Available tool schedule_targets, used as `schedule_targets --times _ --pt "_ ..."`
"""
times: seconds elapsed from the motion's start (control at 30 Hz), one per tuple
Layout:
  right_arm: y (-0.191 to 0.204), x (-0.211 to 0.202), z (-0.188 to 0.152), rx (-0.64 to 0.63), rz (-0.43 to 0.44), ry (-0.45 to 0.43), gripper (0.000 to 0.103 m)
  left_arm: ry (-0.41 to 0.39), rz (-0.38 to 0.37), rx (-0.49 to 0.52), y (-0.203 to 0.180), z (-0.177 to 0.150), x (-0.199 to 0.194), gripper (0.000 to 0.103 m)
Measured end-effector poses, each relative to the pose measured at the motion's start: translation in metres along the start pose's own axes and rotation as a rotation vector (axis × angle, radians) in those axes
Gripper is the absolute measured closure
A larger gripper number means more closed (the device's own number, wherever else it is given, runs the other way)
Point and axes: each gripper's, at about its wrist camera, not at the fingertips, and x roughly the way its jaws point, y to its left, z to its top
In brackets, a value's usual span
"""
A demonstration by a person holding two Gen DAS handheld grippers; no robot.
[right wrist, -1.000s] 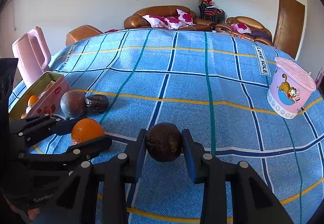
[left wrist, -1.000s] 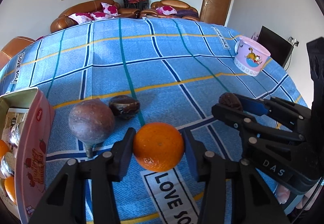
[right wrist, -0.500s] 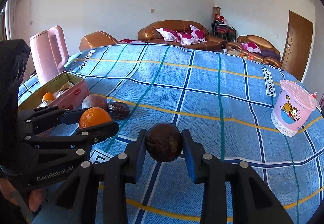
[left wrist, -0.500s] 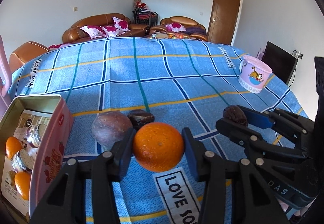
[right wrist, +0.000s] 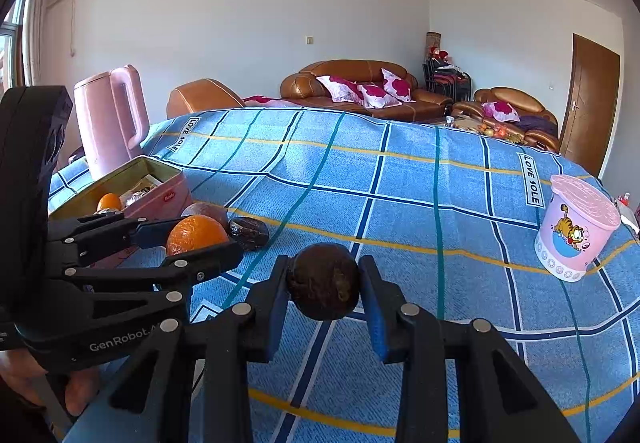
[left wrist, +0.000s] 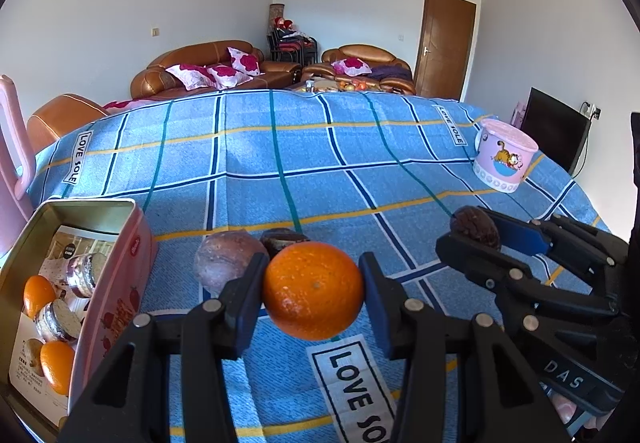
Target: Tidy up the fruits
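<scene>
Left hand-held gripper (left wrist: pixel 312 293) pinches an orange (left wrist: pixel 313 290) above the blue-checked worktop (left wrist: pixel 320 163), beside the open tin (left wrist: pixel 116 283). Right hand-held gripper (right wrist: pixel 324 283) clamps a dark brown fruit (right wrist: pixel 323 281).

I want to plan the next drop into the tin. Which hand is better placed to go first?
Probably the left. The left gripper, shut on the orange, sits beside the tin. The right gripper, holding the dark fruit, is farther away and would need to cross the left.
</scene>
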Motion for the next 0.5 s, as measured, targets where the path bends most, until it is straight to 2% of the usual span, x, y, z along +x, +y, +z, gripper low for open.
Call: schedule_targets --times 0.5 --pt "0.000 -0.011 0.000 0.002 -0.001 -0.063 0.067 -0.057 0.036 0.029 -0.005 -0.001 -0.011 0.055"
